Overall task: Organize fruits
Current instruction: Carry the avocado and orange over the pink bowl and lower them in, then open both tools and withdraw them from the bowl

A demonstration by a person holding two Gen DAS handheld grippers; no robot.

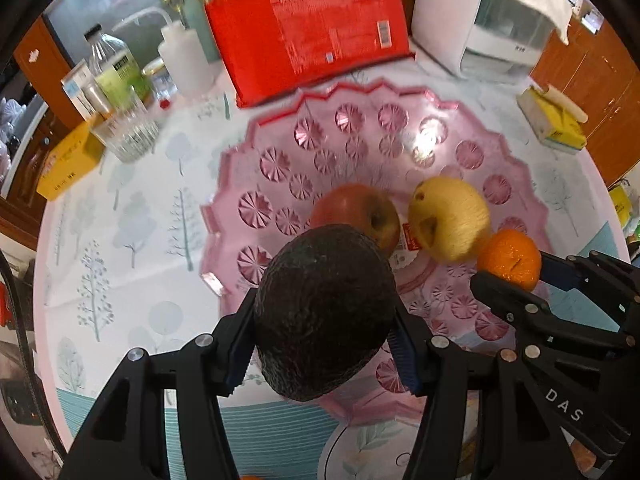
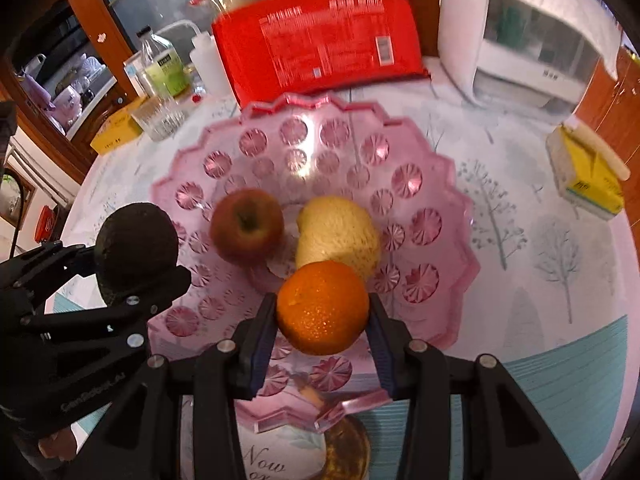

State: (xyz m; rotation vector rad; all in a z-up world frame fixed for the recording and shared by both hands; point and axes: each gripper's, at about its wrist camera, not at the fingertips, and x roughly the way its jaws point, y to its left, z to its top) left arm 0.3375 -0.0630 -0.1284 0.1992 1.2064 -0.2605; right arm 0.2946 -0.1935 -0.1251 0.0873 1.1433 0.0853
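A: What is the biggest thing here?
B: The table (image 2: 520,248), with a tree-print cloth. On it sits the pink bowl (image 2: 432,184) with a wavy rim.
A: Is there room in the bowl?
B: Yes, the far half of the bowl is bare. A red apple (image 2: 247,226) and a yellow fruit (image 2: 340,236) lie in its middle, close together.
A: What stands around the bowl?
B: A big red pack (image 2: 320,44) leans right behind the bowl. A white machine (image 2: 516,36) is behind it to the right, bottles (image 2: 160,64) and a glass (image 2: 160,120) to the left, a yellow box (image 2: 588,176) to the right.
A: And the tools?
B: The left gripper (image 1: 324,320) squeezes a dark avocado (image 1: 326,312) over the bowl's near left edge. The right gripper (image 2: 323,312) squeezes an orange (image 2: 323,308) over the bowl's near side, just in front of the yellow fruit.
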